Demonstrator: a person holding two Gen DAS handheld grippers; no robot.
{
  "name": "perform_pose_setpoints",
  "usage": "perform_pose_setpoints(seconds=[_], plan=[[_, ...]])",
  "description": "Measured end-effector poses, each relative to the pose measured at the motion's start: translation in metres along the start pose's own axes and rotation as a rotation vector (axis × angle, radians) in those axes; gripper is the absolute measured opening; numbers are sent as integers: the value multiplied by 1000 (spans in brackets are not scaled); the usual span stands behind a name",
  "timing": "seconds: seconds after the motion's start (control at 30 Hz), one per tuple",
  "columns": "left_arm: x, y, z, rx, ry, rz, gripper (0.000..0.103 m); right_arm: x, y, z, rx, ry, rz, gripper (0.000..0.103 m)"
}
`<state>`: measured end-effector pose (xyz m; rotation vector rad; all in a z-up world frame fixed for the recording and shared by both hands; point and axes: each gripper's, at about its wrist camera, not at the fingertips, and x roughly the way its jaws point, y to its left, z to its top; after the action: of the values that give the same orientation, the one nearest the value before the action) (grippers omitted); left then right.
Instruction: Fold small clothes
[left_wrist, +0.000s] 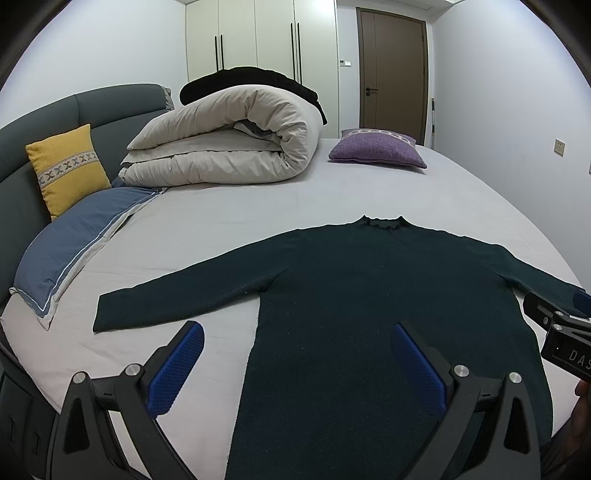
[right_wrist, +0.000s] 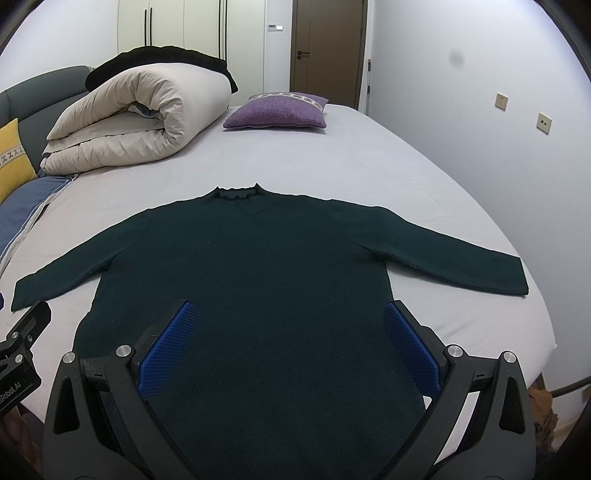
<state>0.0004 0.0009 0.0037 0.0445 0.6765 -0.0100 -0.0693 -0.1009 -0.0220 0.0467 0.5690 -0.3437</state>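
A dark green long-sleeved sweater (left_wrist: 369, 295) lies flat on the bed, face down or up I cannot tell, collar away from me and both sleeves spread out. It also shows in the right wrist view (right_wrist: 258, 280). My left gripper (left_wrist: 295, 354) is open, hovering over the sweater's lower left side. My right gripper (right_wrist: 288, 339) is open over the lower middle of the body. Neither holds anything. The right gripper shows at the left wrist view's right edge (left_wrist: 565, 332).
The bed has a light grey sheet (left_wrist: 258, 206). A rolled beige duvet (left_wrist: 229, 140), a purple cushion (left_wrist: 376, 149), a yellow cushion (left_wrist: 68, 168) and a blue pillow (left_wrist: 77, 236) lie at its far and left sides. A wall runs along the right (right_wrist: 480, 129).
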Motion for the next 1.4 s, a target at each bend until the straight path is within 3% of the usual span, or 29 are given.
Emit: perform_pose_setpoints(seconds=[1.4], plan=[[-2,1,1,1,-1,0,103,6,9,-12,-9,10,5,103]])
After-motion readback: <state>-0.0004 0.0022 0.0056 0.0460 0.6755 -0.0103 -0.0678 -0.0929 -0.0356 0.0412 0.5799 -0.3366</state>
